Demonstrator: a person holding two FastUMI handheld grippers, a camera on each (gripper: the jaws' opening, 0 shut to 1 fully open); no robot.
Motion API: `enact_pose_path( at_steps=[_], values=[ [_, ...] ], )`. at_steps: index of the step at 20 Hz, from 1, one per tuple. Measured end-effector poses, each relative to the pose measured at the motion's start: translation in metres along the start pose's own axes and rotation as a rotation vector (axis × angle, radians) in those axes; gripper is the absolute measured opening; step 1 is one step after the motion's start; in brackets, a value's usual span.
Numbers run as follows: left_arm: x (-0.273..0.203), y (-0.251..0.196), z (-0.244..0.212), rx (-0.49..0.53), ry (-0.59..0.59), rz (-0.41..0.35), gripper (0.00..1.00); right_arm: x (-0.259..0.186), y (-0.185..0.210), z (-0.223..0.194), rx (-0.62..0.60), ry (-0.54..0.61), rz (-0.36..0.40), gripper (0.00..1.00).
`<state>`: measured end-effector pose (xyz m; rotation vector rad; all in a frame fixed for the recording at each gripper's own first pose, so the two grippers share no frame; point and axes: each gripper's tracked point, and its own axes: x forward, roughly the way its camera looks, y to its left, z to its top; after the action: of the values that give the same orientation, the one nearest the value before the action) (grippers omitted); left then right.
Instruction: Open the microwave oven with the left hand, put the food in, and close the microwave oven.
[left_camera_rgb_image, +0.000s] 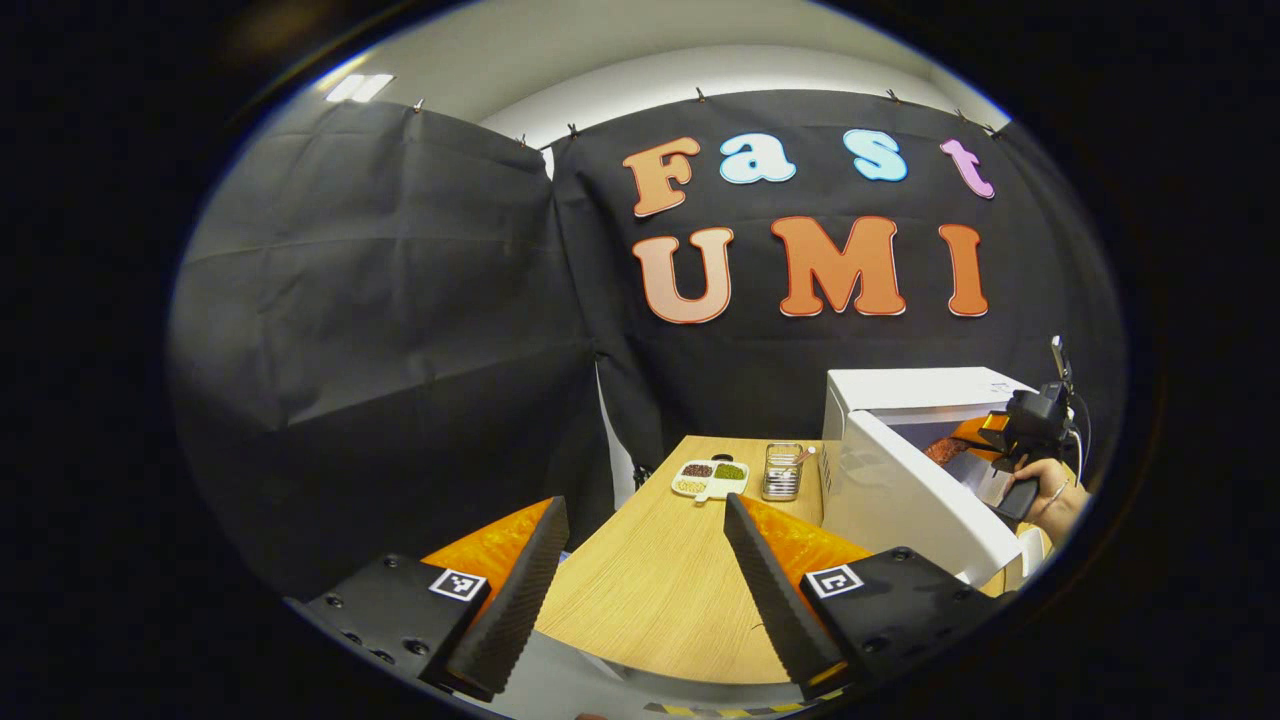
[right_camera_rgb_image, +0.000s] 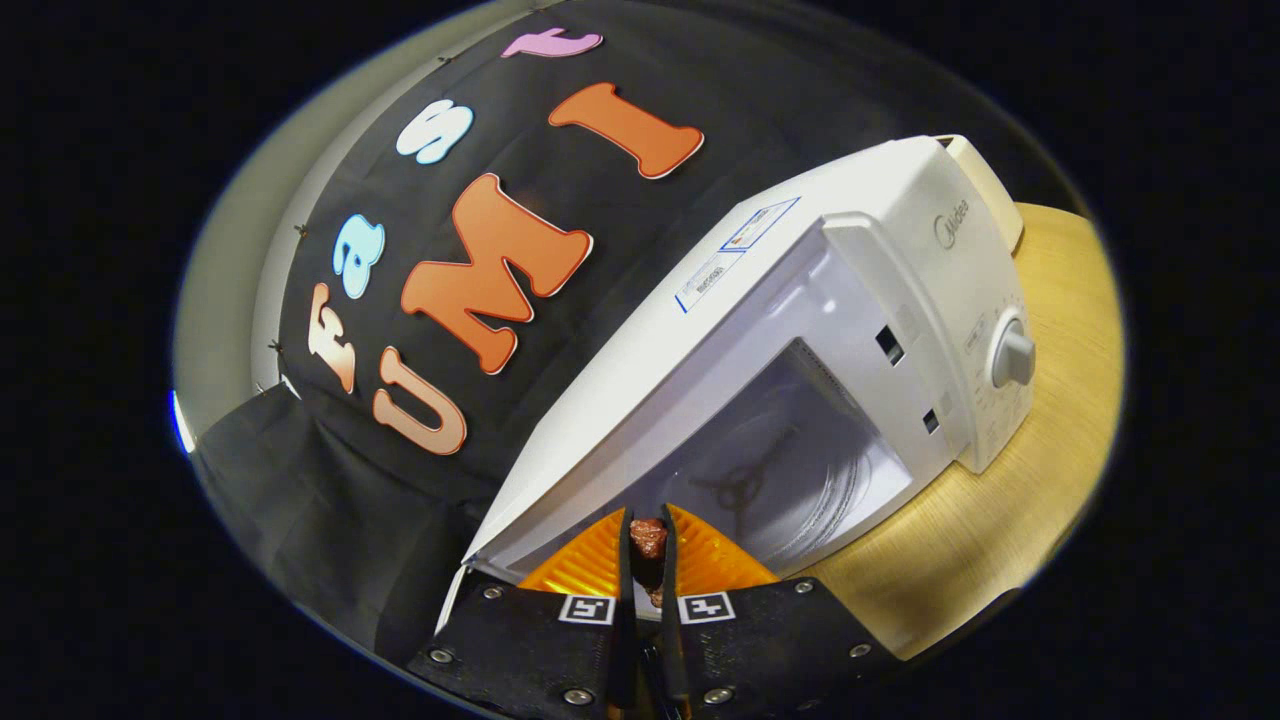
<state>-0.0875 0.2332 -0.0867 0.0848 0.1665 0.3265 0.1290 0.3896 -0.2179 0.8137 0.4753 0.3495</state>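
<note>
We held the small reddish-brown piece of food (right_camera_rgb_image: 648, 540) pinched between the right gripper (right_camera_rgb_image: 648, 560) fingers at the white boxy microwave oven (right_camera_rgb_image: 900, 300) mouth; left gripper (left_camera_rgb_image: 640, 590) gaped wide; a loosened pinch risked dropping it short
</note>
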Motion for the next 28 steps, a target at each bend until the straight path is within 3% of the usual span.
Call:
enact_pose_path(
  at_steps=[2,4,7,11,13,16,17,20,28],
  values=[
    [0.004,0.000,0.001,-0.012,0.009,-0.019,0.96,0.016,-0.011,-0.004,0.015,-0.015,-0.037,0.09],
    [0.008,0.001,0.002,-0.005,0.011,-0.030,1.00,0.031,-0.021,-0.004,0.023,-0.036,-0.078,0.09],
    [0.012,0.005,0.000,0.015,0.020,-0.035,1.00,0.050,-0.042,-0.004,-0.060,-0.070,-0.165,0.09],
    [0.017,0.004,-0.002,0.013,0.024,-0.038,1.00,0.057,-0.057,0.002,-0.062,-0.071,-0.208,0.14],
    [0.020,0.000,-0.004,0.013,0.032,-0.048,1.00,0.062,-0.072,-0.001,-0.121,-0.048,-0.263,0.24],
    [0.023,-0.003,-0.004,0.013,0.031,-0.057,1.00,0.058,-0.077,-0.001,-0.168,-0.031,-0.279,0.41],
    [0.024,-0.004,-0.006,0.008,0.033,-0.059,1.00,0.055,-0.078,0.000,-0.190,-0.033,-0.287,0.58],
    [0.025,-0.006,-0.010,-0.002,0.040,-0.064,0.96,0.051,-0.082,0.008,-0.283,-0.044,-0.311,0.81],
    [0.029,-0.020,-0.015,-0.031,0.033,-0.108,1.00,0.011,-0.066,0.019,-0.427,-0.041,-0.287,0.94]
  ],
)
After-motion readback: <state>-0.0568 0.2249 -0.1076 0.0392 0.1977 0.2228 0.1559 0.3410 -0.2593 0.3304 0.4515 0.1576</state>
